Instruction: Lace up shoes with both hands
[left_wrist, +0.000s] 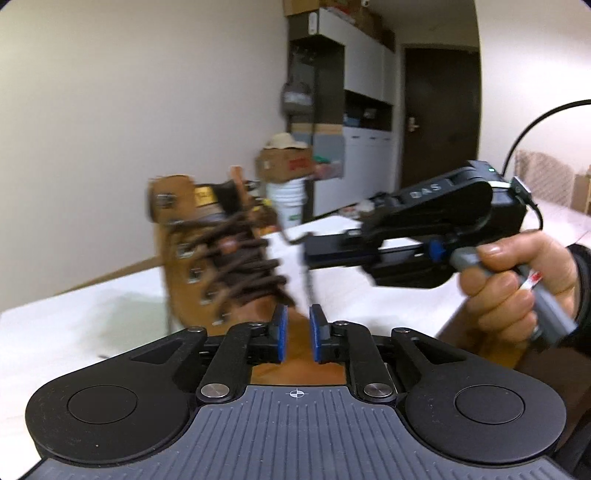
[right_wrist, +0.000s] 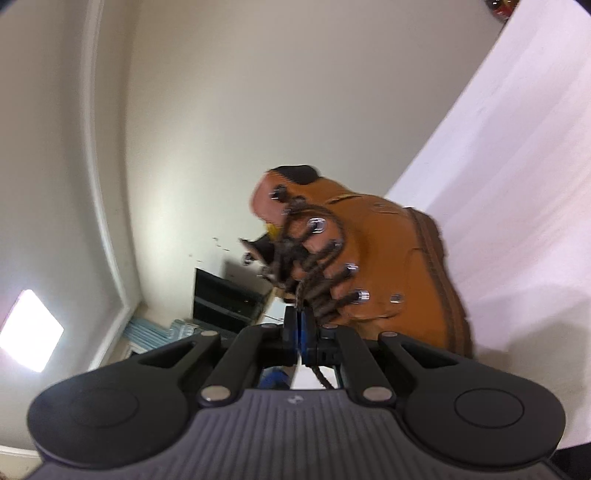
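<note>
A tan work boot (left_wrist: 184, 266) with dark brown laces (left_wrist: 240, 258) and metal eyelets stands on the white table (left_wrist: 74, 325); it also shows in the right wrist view (right_wrist: 388, 258). My left gripper (left_wrist: 298, 325) is open with a narrow gap, empty, just in front of the boot's toe. My right gripper (right_wrist: 300, 325) is shut on a brown lace (right_wrist: 299, 291) that runs from the boot's eyelets; the lace end trails below the pads (right_wrist: 323, 376). In the left wrist view the right gripper (left_wrist: 306, 247) reaches in from the right, a lace hanging from it.
A cardboard box (left_wrist: 284, 166) and a white bucket (left_wrist: 288, 199) stand beyond the table. A cabinet (left_wrist: 354, 92) and a dark door (left_wrist: 439, 122) are behind. A black cable (left_wrist: 535, 125) arcs at the right. The white table also shows in the right wrist view (right_wrist: 517, 184).
</note>
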